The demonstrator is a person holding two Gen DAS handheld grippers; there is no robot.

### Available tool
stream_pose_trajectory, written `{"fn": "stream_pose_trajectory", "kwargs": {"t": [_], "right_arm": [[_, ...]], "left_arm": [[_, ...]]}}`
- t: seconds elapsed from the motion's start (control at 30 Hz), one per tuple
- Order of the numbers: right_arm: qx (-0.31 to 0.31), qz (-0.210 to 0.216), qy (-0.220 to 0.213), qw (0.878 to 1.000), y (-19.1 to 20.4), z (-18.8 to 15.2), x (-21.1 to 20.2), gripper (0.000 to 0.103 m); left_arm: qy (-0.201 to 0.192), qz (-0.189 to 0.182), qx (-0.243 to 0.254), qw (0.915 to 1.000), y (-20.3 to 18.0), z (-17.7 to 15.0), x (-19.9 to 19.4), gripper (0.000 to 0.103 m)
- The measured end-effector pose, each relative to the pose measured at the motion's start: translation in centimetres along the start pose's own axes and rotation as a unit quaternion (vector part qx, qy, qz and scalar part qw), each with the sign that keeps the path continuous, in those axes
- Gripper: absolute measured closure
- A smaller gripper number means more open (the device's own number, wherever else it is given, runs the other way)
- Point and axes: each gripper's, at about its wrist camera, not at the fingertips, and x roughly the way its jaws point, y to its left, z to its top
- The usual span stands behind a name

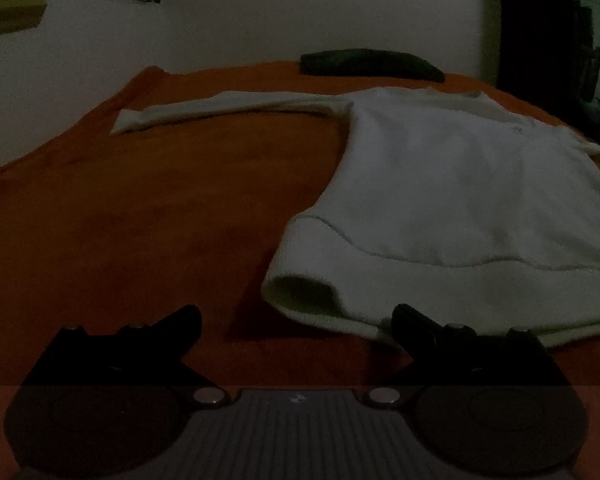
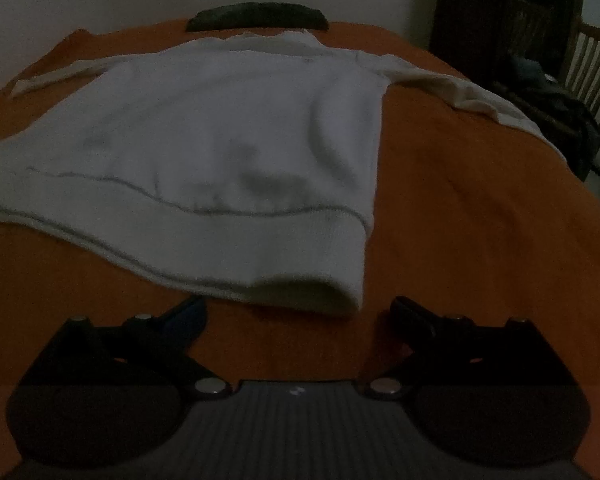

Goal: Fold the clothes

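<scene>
On the orange bedcover (image 1: 148, 208) we see a white sweater (image 1: 452, 184) spread flat, its hem toward us and its neck toward the far wall. From the left wrist view the body of the sweater fills the right half of the bed, and one long sleeve (image 1: 220, 110) stretches out sideways to the left, lying straight on the cover. From the right wrist view the same sweater (image 2: 220, 128) lies to the left of centre, with its other sleeve (image 2: 460, 92) running off to the right, toward the edge of the bed. A thin grey seam line crosses the garment above the ribbed hem band (image 2: 260, 252) in both views.

Our left gripper (image 1: 296, 320) hangs low over the cover just before the hem's left corner, where the band gapes open a little; its two dark fingers stand wide apart with nothing between them. The right-hand finger (image 1: 410, 322) overlaps the hem edge in the picture (whether it touches the cloth we cannot tell). Our right gripper (image 2: 298, 314) sits just before the hem's right corner, fingers likewise spread and empty, the corner of the band lying between them and a little beyond.

At the far end of the bed a dark, long object (image 2: 256, 16) lies against the pale wall (image 1: 260, 12); the dim light hides what it is. A dark chair (image 2: 588, 56) with slats stands off to the right.
</scene>
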Motion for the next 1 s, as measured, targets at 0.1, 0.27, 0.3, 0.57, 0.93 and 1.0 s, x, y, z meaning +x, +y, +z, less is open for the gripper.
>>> {"fn": "stream_pose_trajectory", "kwargs": {"t": [0.1,0.27,0.3,0.57,0.93,1.0], "right_arm": [[0.003,-0.003,-0.012,1.000,0.3,0.2,0.4,0.026],[-0.002,-0.008,-0.002,1.000,0.1,0.7,0.3,0.034],[-0.001,-0.004,-0.003,1.000,0.1,0.4,-0.2,0.038],[0.029,-0.028,-0.004,0.999,-1.8,0.1,-0.5,0.044],[0.044,-0.015,-0.007,0.999,-2.0,1.1,-0.3,0.064],[0.038,-0.023,-0.007,0.999,-1.9,1.0,-0.3,0.071]], "left_arm": [[-0.002,0.001,-0.004,1.0000,0.1,0.0,0.0,0.000],[-0.001,0.002,-0.006,1.0000,-0.1,0.0,0.0,0.000],[-0.001,0.002,-0.007,1.0000,0.0,0.0,0.0,0.000],[0.000,0.012,-0.011,0.9999,-0.4,-0.4,0.2,0.000],[-0.002,0.009,-0.019,0.9998,-0.3,-0.8,0.4,0.000],[-0.004,0.011,-0.018,0.9998,-0.4,-1.0,0.3,0.000]]}}
